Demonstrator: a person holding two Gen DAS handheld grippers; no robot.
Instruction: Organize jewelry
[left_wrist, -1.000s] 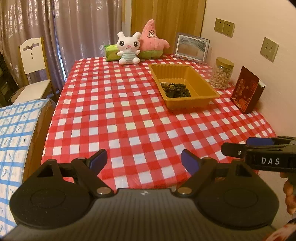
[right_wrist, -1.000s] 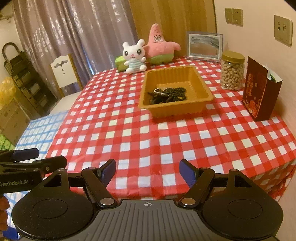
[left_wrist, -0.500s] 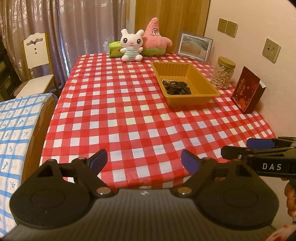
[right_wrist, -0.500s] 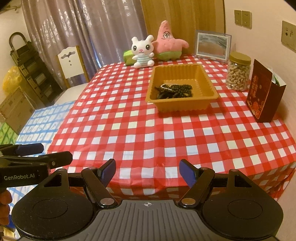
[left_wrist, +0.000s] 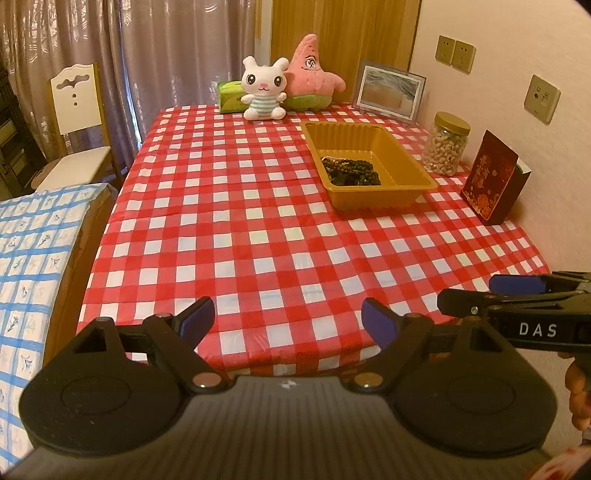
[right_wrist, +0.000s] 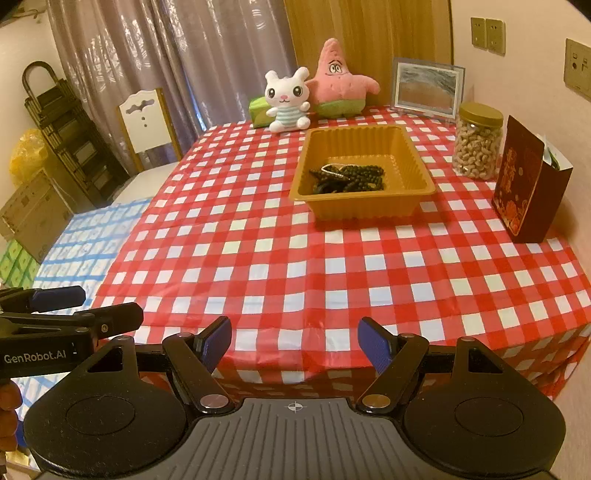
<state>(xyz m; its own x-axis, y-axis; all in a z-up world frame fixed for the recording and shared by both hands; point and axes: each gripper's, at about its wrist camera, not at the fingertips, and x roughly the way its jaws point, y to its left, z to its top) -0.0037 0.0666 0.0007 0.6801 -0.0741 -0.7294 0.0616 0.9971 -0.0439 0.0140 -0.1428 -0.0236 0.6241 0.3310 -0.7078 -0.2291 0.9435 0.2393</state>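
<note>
Red-and-white checks: a cloth covers the bench (left_wrist: 236, 221), seen from the left wrist.
Left tongs (left_wrist: 288, 319): at 6 o'clock, blue pads spread wide apart, nothing between them, hanging over the near edge of the bench.
Right tongs (left_wrist: 517, 288): poking in at 4 o'clock, side-on; from here I cannot tell how they stand.
Tray (left_wrist: 417, 162): mustard plastic, at 1 o'clock on the bench.
Beads (left_wrist: 351, 173): dark strands heaped in the near left part of the tray.
Jar (left_wrist: 445, 149): nuts, gold lid, at 2 o'clock, just beside the tray.

Right wrist view
Right tongs (right_wrist: 293, 345): at 6 o'clock, pads apart and bare.
Left tongs (right_wrist: 74, 306): at 8 o'clock, off the bench's left edge.
Tray (right_wrist: 417, 162): at 12 o'clock.
Beads (right_wrist: 351, 177): on the tray floor, a pale chain among them.
Red box (right_wrist: 528, 184): upright at 2 o'clock, near the wall.
Stuffed rabbit (right_wrist: 286, 99): at the far end, touching the pink star toy (right_wrist: 340, 83).
</note>
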